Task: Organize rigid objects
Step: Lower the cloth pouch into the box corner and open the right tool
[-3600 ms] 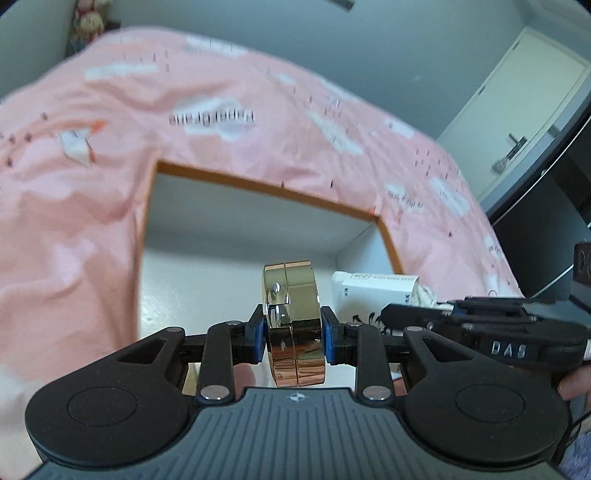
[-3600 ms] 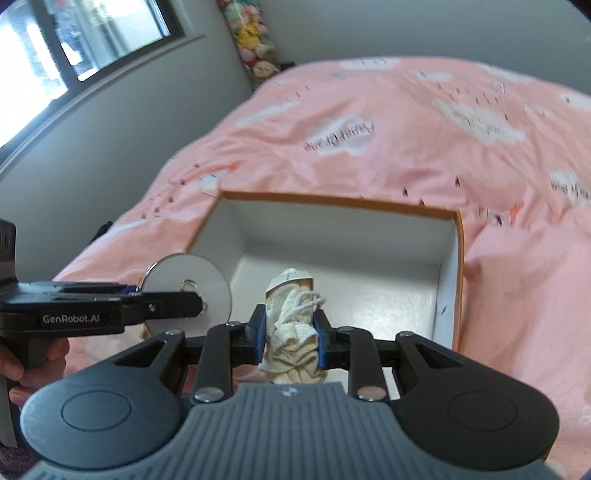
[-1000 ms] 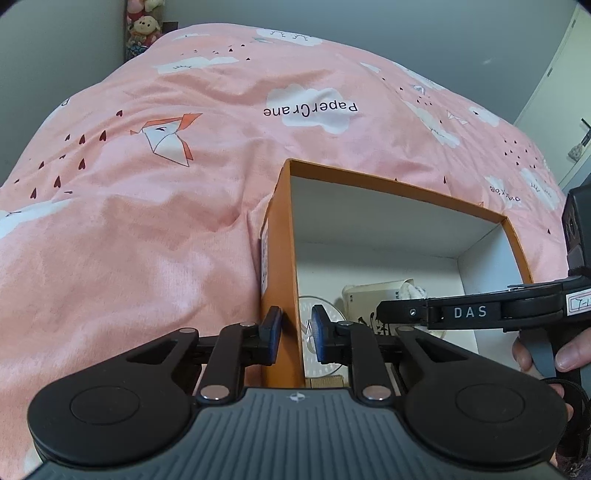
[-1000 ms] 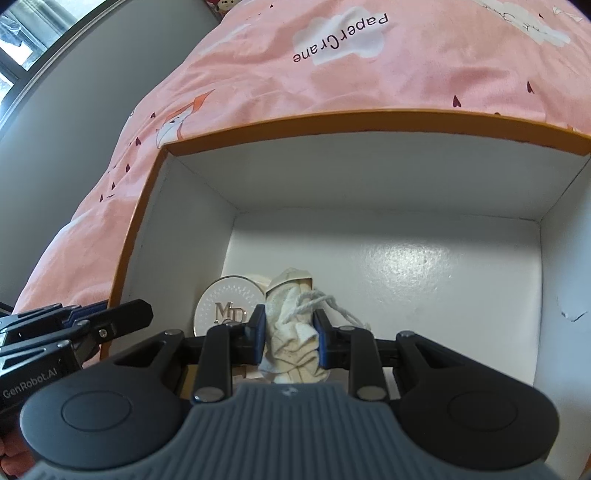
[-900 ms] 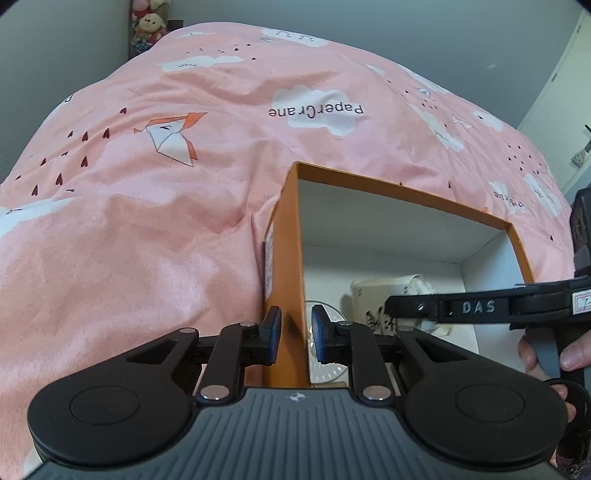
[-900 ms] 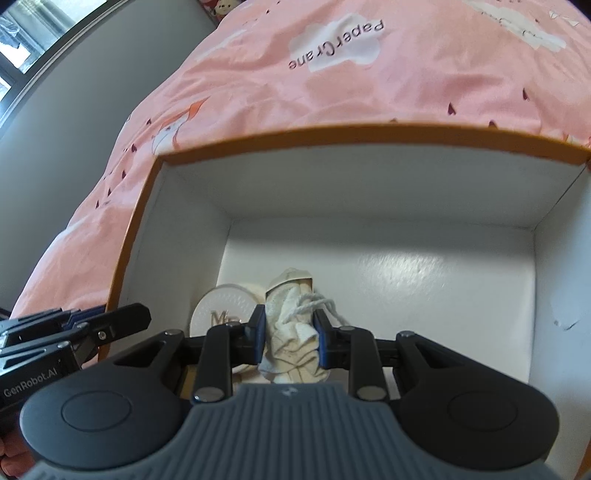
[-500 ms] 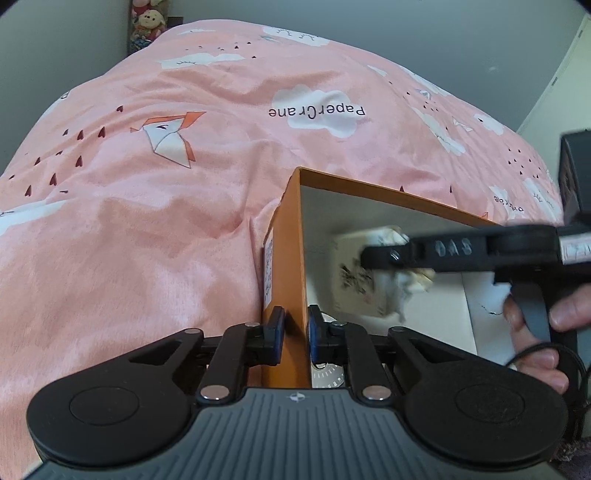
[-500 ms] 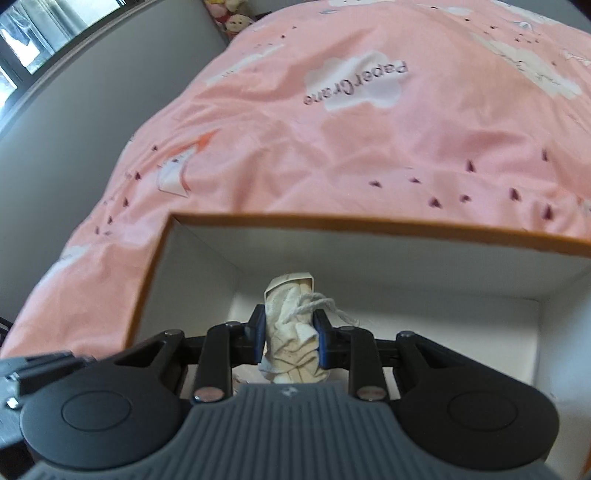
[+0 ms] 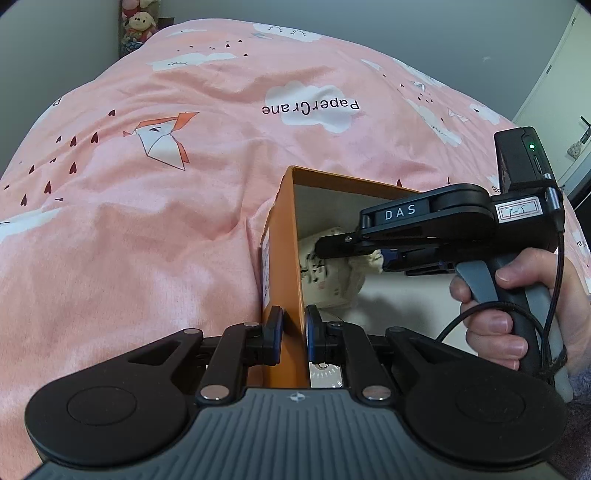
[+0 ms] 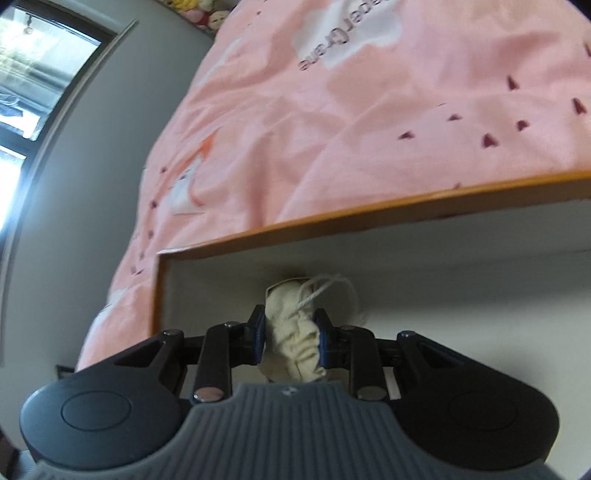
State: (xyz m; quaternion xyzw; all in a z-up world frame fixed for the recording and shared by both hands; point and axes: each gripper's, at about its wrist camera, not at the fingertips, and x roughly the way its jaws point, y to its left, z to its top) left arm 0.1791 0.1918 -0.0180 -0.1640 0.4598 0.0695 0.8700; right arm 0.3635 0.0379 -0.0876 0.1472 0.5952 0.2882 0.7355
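The left gripper (image 9: 291, 334) is clamped on the near left wall of the orange box (image 9: 282, 236), which sits on the pink bedspread (image 9: 147, 206). Over the box, a hand (image 9: 517, 310) holds the right gripper (image 9: 332, 248), gripping a cream cloth pouch (image 9: 332, 273).

One box (image 9: 284, 254), one cloth pouch (image 10: 293, 343), two hand-held grippers (image 9: 292, 334).

Pink bedspread (image 9: 155, 229), plush toys (image 9: 138, 27) perhaps, window (image 10: 33, 74), grey wall (image 9: 424, 33).
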